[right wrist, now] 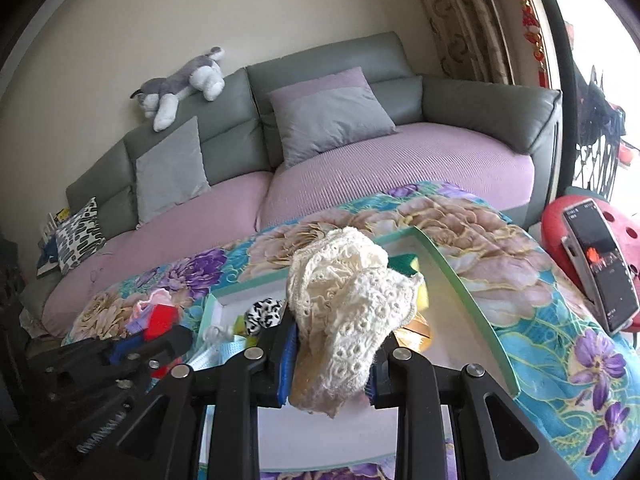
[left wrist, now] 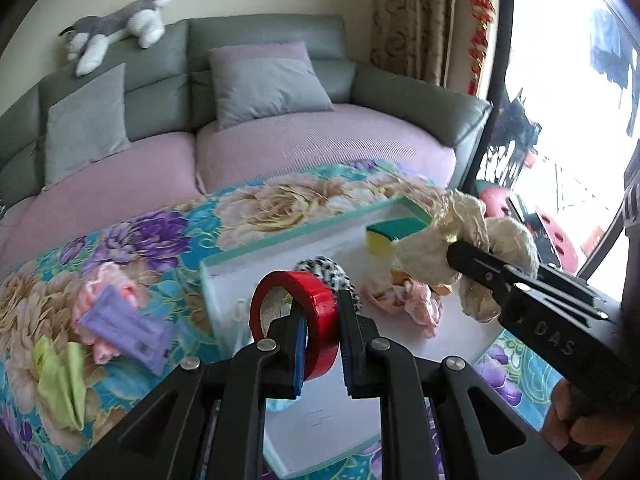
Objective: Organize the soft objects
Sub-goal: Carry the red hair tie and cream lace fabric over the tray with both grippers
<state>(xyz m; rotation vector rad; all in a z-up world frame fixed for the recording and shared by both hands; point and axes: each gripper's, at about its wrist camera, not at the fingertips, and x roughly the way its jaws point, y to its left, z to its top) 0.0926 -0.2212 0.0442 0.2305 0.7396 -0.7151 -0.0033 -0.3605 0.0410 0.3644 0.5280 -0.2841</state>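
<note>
The left gripper at lower centre is closed on 1 red tape roll above the white tray. The right gripper clamps 1 cream lace cloth at frame centre. In the tray lie 1 yellow-green sponge, 1 zebra-print scrunchie and 1 pink cloth. 1 purple card and 1 lime cloth lie on the floral blanket at lower left.

My left wrist view looks low and close over the white, green-rimmed tray toward the grey leather sofa. My right wrist view faces likewise from further right, sharing tray and sofa.
</note>
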